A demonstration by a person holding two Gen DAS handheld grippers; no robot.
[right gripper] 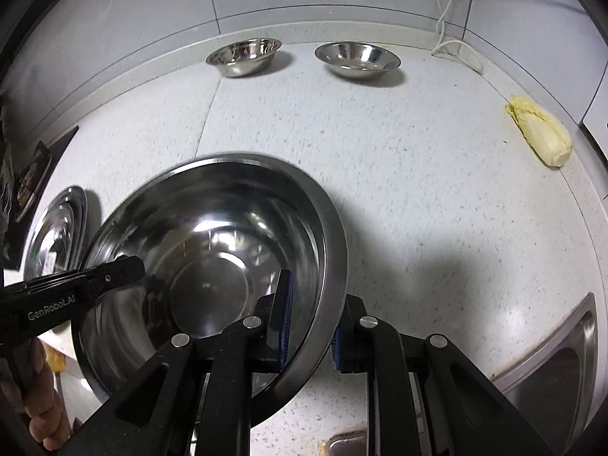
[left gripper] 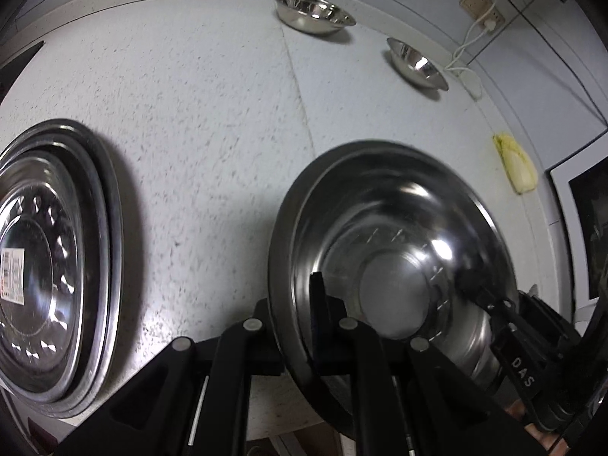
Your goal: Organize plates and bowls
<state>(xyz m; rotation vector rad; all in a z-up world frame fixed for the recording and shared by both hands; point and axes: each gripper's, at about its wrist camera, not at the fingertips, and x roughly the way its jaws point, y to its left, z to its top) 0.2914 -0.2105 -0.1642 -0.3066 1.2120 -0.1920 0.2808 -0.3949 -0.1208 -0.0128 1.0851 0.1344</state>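
Note:
A large steel bowl (left gripper: 399, 228) (right gripper: 212, 228) is held above the speckled counter, gripped at opposite sides of its rim. My left gripper (left gripper: 292, 311) is shut on the bowl's left rim, one finger inside and one outside. My right gripper (right gripper: 311, 326) is shut on the right rim, its blue pads on either side of the wall. Each gripper shows in the other's view: the right gripper (left gripper: 490, 304) and the left gripper (right gripper: 125, 269). A stack of steel plates (left gripper: 57, 266) (right gripper: 57, 235) lies to the left on the counter.
Two smaller steel bowls (right gripper: 245, 55) (right gripper: 357, 59) stand side by side at the back by the wall. A yellow cabbage (right gripper: 539, 133) lies at the right. A sink (right gripper: 562, 361) opens at the lower right. Wall sockets with a white cable (right gripper: 442, 19) are behind.

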